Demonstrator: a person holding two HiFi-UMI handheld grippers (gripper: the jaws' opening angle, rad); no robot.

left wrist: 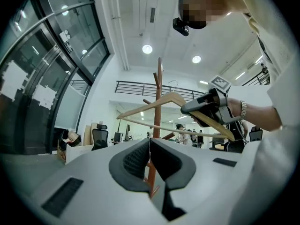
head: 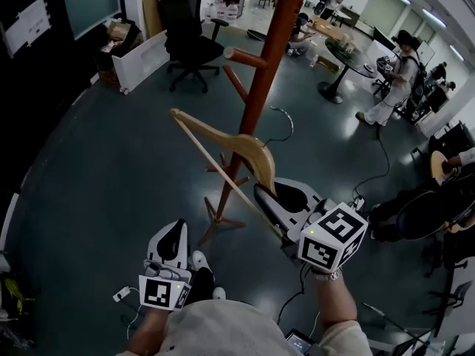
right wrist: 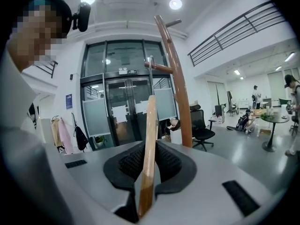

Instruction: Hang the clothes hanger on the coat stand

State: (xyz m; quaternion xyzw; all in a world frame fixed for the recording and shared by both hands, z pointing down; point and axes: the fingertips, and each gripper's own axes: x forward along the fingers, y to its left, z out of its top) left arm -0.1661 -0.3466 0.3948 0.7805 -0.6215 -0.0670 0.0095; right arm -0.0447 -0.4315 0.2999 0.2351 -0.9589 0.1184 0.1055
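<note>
A light wooden clothes hanger [head: 223,141] is held up in the air, one shoulder end clamped in my right gripper [head: 286,199], which is shut on it. Its arm runs between those jaws in the right gripper view [right wrist: 149,139]. The reddish-brown coat stand [head: 266,69] rises just behind the hanger, with pegs [head: 243,56] branching left. From the right gripper [right wrist: 147,165] the stand's pole [right wrist: 177,83] shows close beyond the hanger. My left gripper [head: 174,249] hangs low near my body, shut and empty; its view shows hanger [left wrist: 159,108], stand [left wrist: 160,78] and right gripper [left wrist: 211,109].
The stand's feet [head: 221,219] spread on the dark floor in front of me. A black office chair [head: 189,32] and a white box [head: 141,58] stand at the far left. A round table [head: 349,59], a standing person [head: 393,80] and floor cables [head: 382,162] are on the right.
</note>
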